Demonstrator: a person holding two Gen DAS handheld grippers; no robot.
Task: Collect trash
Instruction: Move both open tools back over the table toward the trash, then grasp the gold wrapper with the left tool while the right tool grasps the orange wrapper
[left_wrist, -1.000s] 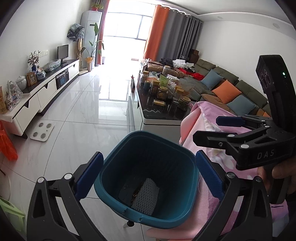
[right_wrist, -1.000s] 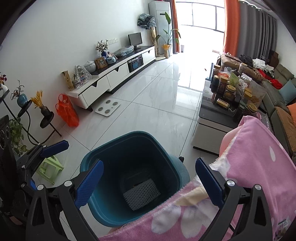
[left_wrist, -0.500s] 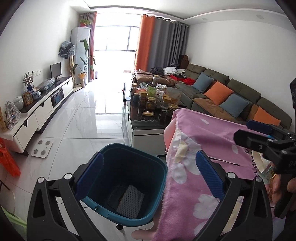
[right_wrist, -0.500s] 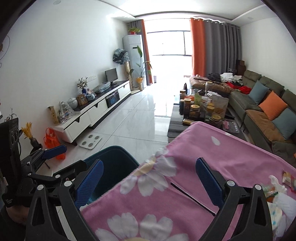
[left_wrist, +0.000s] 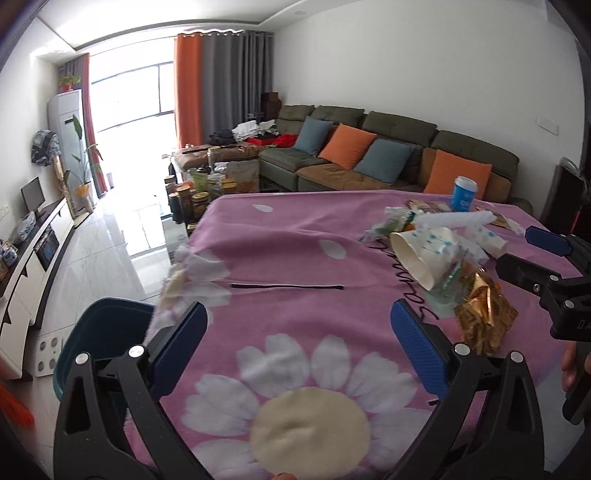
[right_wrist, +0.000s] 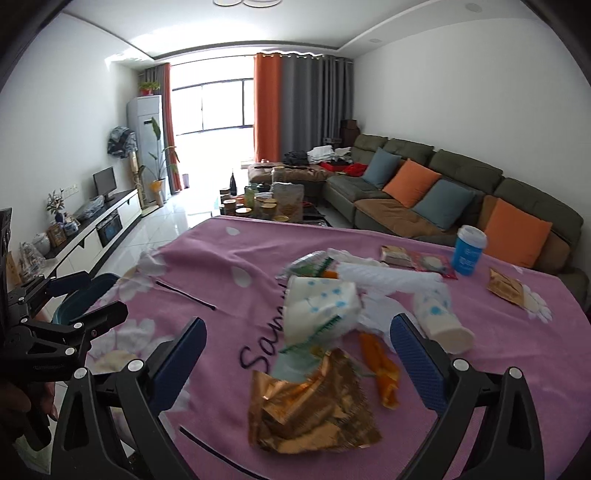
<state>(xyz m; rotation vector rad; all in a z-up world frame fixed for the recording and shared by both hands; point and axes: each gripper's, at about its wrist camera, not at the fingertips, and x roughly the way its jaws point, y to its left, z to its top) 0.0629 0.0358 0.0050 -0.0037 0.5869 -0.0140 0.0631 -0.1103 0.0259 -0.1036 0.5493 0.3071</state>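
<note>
Grippers: right gripper (right_wrist: 297, 354) spread wide over gold wrapper (right_wrist: 314, 406) on pink cloth (right_wrist: 229, 258); left gripper (left_wrist: 299, 339) spread, empty. Pinch wrapper's crumpled middle w/o snagging cloth, then carry to bin (left_wrist: 99, 332).

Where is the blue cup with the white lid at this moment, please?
The blue cup stands upright at the far right of the pink cloth, beyond the trash pile and in front of the sofa's orange cushion.
</note>
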